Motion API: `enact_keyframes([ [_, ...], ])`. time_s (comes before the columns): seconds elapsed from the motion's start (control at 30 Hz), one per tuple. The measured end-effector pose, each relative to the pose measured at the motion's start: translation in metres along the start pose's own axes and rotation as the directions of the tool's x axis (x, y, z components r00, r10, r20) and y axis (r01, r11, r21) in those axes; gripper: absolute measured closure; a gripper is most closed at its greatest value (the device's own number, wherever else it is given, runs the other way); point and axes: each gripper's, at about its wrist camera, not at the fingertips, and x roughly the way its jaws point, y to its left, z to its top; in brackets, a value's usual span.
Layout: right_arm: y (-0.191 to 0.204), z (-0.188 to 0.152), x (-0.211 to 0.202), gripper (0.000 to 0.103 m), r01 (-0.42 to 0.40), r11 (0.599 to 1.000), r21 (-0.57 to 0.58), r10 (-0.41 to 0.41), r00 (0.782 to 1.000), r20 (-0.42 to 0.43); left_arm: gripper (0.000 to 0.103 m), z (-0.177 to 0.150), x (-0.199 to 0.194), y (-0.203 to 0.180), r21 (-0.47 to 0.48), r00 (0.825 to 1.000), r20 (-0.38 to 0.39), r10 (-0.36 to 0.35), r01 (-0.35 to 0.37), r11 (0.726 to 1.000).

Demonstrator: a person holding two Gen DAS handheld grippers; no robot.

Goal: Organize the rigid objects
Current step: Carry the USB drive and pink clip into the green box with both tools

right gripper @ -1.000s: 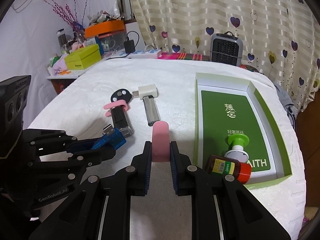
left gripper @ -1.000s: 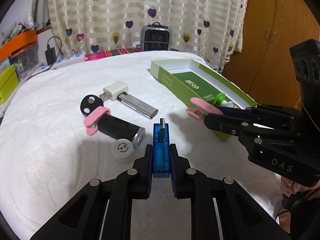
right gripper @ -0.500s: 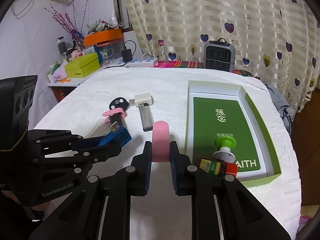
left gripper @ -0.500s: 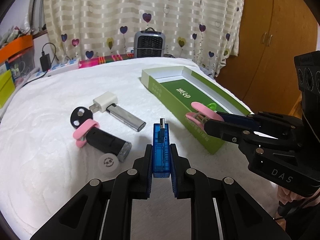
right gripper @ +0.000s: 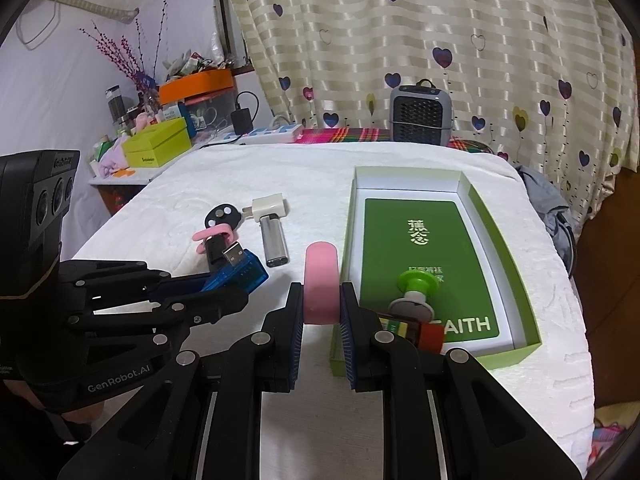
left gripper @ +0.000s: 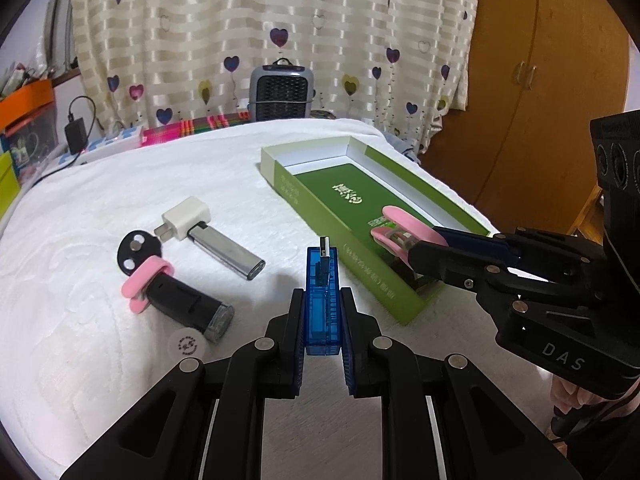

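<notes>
The left gripper [left gripper: 322,320] is clamped on a translucent blue USB module [left gripper: 322,300], a rigid rectangular plastic block with its metal plug pointing forward; it is held above the white textured cloth [left gripper: 80,340] near the front edge of the table. The right gripper [right gripper: 321,308] is closed on a pink clip [right gripper: 321,288], smooth and rounded at its tip (from the left wrist view it shows as two curved pink prongs). The clip sits just beside the near left corner of the green cardboard box [right gripper: 516,264], over its left wall.

Inside the box, at its near end, a green-capped white bottle [right gripper: 416,292] and a small brown bottle with a red cap [right gripper: 420,330] lie on the flat green insert.

On the cloth left of the box:
- a white plug adapter [left gripper: 185,218] touching a brushed silver metal stick [left gripper: 228,252]
- a black cylindrical item [left gripper: 184,304] with a second pink clip [left gripper: 146,284] around it
- a flat black disc [left gripper: 136,250] just behind
- a round white cap [left gripper: 188,345] beside the cylinder's metal end

A grey grilled heater [left gripper: 282,94] stands at the far edge.
</notes>
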Motion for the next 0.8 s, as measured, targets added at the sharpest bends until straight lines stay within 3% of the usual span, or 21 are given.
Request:
enact_keyframes([
  [0.8, -0.060, 0.004, -0.014, 0.085, 0.091, 0.990, 0.104, -0.095, 0.995, 0.037, 0.088, 0.032, 0.028, -0.036, 0.049, 0.999, 0.007, -0.049, 0.049, 0.998],
])
